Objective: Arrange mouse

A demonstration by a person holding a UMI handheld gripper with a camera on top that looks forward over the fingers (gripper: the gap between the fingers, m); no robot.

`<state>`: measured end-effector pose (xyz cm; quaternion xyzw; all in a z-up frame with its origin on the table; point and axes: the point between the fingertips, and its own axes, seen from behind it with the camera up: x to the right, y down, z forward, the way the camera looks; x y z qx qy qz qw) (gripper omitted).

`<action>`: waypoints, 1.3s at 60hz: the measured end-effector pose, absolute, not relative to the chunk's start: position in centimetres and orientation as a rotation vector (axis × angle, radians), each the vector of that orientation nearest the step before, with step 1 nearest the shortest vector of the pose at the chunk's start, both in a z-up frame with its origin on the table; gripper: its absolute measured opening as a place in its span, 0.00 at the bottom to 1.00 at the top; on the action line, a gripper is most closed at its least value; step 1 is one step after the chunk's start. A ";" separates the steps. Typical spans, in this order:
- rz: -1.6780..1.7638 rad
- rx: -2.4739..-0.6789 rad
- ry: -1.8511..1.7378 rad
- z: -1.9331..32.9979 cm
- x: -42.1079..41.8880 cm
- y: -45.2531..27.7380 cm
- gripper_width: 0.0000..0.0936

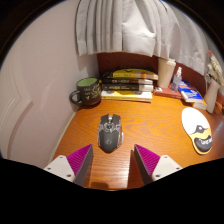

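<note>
A dark grey computer mouse [109, 132] lies on the wooden desk [130, 115], just ahead of my fingers and a little towards the left one. My gripper [113, 160] is open and empty, with its magenta pads [80, 158] spread wide above the desk. A white oval mouse mat [198, 130] with a dark print lies to the right, beyond the right finger. The mouse is apart from both fingers.
A dark green mug [87, 92] stands at the back left. A stack of books [128, 84] lies behind the mouse. A small bottle [178, 76] and blue items [191, 95] sit at the back right. Curtains [130, 25] hang behind the desk.
</note>
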<state>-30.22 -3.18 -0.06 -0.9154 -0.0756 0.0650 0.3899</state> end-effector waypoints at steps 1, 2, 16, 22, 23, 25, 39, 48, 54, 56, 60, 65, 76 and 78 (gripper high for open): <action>0.165 -2.330 -0.197 -0.2 -30.6 -2.6 0.90; 0.165 -2.333 -0.203 -0.4 -30.9 -2.1 0.90; 0.101 -2.360 -0.204 -1.9 -32.9 3.6 0.81; 0.086 -2.371 -0.166 -2.0 -32.7 4.6 0.66; 0.083 -2.373 -0.162 -2.0 -32.6 4.7 0.64; 0.090 -2.373 -0.161 -2.0 -32.7 4.8 0.64; 0.071 -2.387 -0.190 -1.6 -32.7 5.1 0.47; 0.097 -2.403 -0.187 -1.7 -32.7 5.3 0.42; 0.140 -2.409 -0.256 -0.5 -32.8 5.4 0.38; 0.163 -2.399 -0.273 1.0 -32.5 5.4 0.39; 0.158 -2.329 -0.305 6.0 -30.8 6.2 0.39; 0.127 -2.229 -0.301 13.5 -26.9 7.4 0.39; 0.054 -2.038 -0.232 26.2 -14.5 9.3 0.39; 0.039 -2.022 -0.218 27.3 -12.0 9.5 0.39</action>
